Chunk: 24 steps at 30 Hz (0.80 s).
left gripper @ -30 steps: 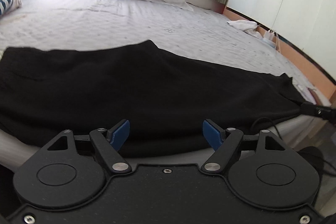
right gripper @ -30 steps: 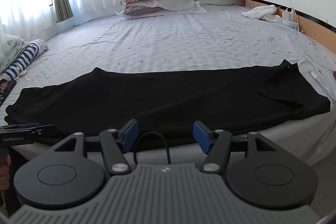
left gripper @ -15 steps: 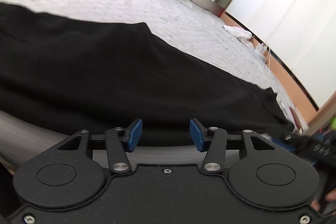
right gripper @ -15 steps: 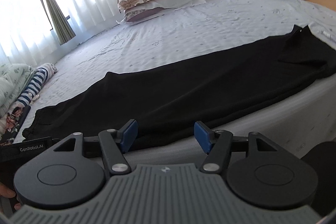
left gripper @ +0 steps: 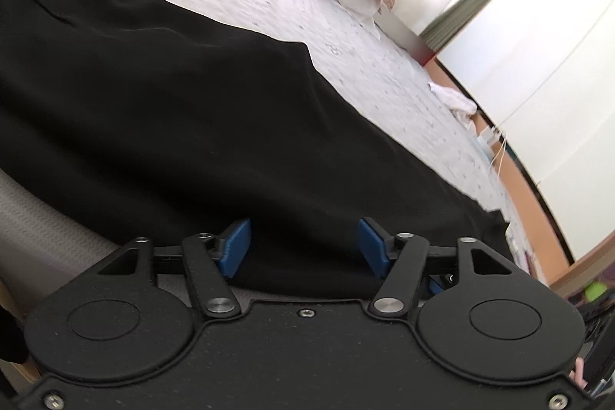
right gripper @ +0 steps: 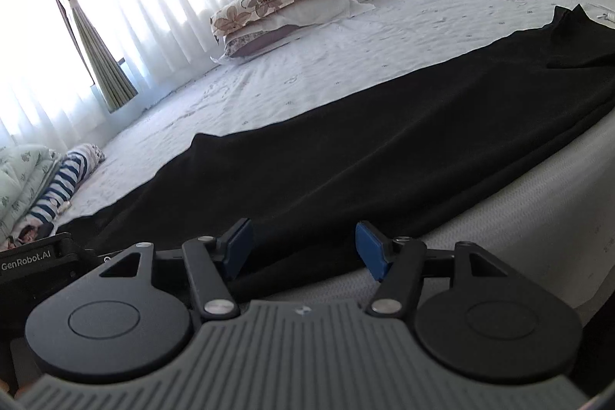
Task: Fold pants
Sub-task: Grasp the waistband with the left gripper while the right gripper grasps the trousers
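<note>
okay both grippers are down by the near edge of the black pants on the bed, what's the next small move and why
Probably ease both forward and close on the near hem. The left gripper and right gripper are open at the near edge of the black pants, which lie flat along the edge of the bed. No cloth is pinched yet, so a fold can't start.

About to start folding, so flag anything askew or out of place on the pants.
The black pants lie mostly flat along the bed edge, but the far right end is bunched and flipped over. Both grippers are open.
</note>
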Each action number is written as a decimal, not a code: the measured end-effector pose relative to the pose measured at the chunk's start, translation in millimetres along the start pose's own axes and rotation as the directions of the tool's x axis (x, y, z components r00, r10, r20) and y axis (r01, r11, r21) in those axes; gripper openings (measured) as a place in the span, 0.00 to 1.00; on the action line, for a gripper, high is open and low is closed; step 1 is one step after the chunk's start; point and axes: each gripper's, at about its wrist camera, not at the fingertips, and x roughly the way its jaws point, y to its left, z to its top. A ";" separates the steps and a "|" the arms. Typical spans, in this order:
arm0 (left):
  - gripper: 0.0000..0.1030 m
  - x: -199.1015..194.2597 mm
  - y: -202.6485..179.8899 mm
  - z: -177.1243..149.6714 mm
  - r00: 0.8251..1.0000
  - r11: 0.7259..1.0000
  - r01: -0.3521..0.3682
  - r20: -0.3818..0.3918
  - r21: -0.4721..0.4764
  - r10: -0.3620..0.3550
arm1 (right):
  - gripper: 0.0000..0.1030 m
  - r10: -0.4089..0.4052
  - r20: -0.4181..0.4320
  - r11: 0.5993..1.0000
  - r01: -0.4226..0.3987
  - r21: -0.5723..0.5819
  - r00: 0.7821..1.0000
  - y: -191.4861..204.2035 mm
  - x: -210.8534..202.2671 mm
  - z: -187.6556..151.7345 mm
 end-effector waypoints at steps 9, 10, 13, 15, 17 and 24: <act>0.67 -1.2 14.5 7.4 0.979 0.988 -0.131 0.146 -0.086 0.143 | 0.72 -0.075 0.071 0.997 0.076 -0.009 0.995 -3.4 6.7 -4.4; 0.67 0.7 17.1 7.8 0.979 0.987 -0.129 0.143 -0.096 0.142 | 0.72 -0.067 0.067 0.998 0.068 -0.013 0.996 -1.8 5.5 -7.1; 0.22 4.3 14.6 9.6 0.977 0.988 -0.144 0.148 -0.057 0.151 | 0.72 -0.034 0.051 0.997 0.037 -0.063 0.998 10.1 0.6 -15.5; 0.07 7.7 16.1 12.9 0.982 0.989 -0.131 0.125 -0.068 0.139 | 0.72 -0.022 0.042 0.994 0.027 -0.103 0.999 18.3 -1.3 -20.2; 0.05 6.9 13.0 17.9 0.982 0.991 -0.115 0.140 -0.069 0.124 | 0.72 -0.013 0.036 0.991 0.017 -0.132 0.999 24.8 -0.1 -23.3; 0.05 -5.7 0.4 32.9 0.980 0.996 -0.067 0.184 -0.053 0.076 | 0.73 0.083 0.009 0.994 -0.082 -0.070 0.997 28.5 9.1 -19.5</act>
